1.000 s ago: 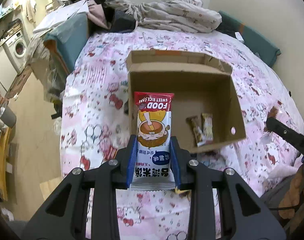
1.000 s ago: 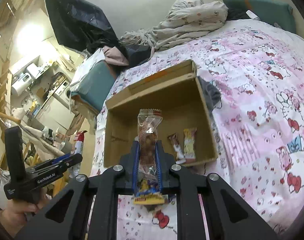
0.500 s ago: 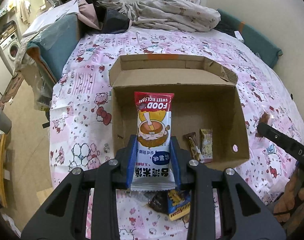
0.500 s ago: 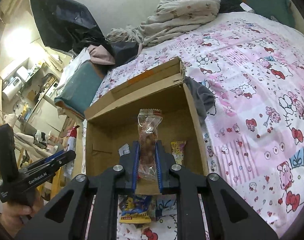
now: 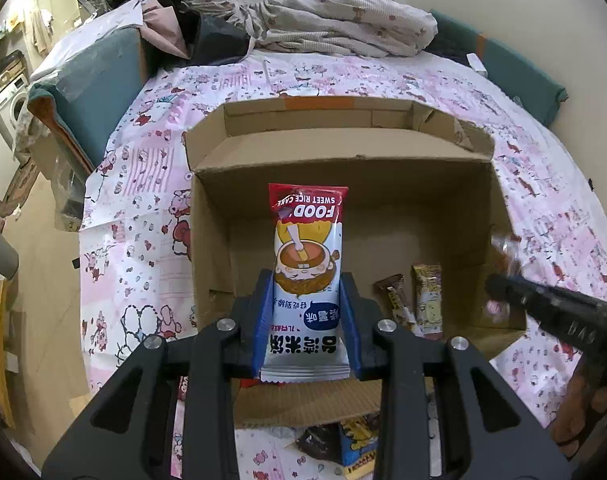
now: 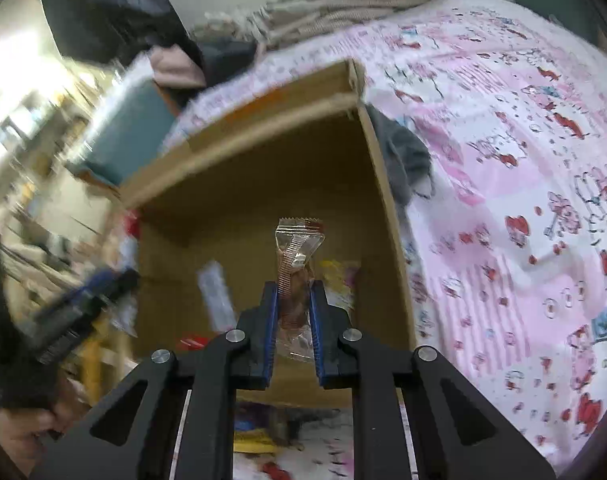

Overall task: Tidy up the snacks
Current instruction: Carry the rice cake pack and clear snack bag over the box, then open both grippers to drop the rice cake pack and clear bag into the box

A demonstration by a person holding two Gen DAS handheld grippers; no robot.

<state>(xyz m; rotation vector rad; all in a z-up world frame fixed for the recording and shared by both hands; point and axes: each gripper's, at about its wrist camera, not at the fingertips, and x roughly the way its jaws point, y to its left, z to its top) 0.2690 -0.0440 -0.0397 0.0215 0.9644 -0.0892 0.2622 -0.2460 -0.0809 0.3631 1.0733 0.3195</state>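
Note:
My left gripper (image 5: 306,280) is shut on a white and red sweet rice cake packet (image 5: 306,264), held upright over the near wall of an open cardboard box (image 5: 343,160). Two small snack bars (image 5: 411,300) lie on the box floor at the right. My right gripper (image 6: 294,292) is shut on a clear packet with a brown snack (image 6: 297,268), held over the same box (image 6: 263,184). The right gripper also shows in the left wrist view (image 5: 551,312) at the box's right wall. The left gripper shows blurred in the right wrist view (image 6: 83,308).
The box sits on a bed with a pink cartoon sheet (image 5: 143,216). More snack packets (image 5: 343,440) lie on the sheet in front of the box. A crumpled blanket (image 5: 343,20) and a teal cushion (image 5: 83,88) lie behind. A grey cloth (image 6: 407,160) lies beside the box.
Both grippers have moved forward toward the box with their packets still held. The box now fills more of each view. The right wrist view is blurred by motion.

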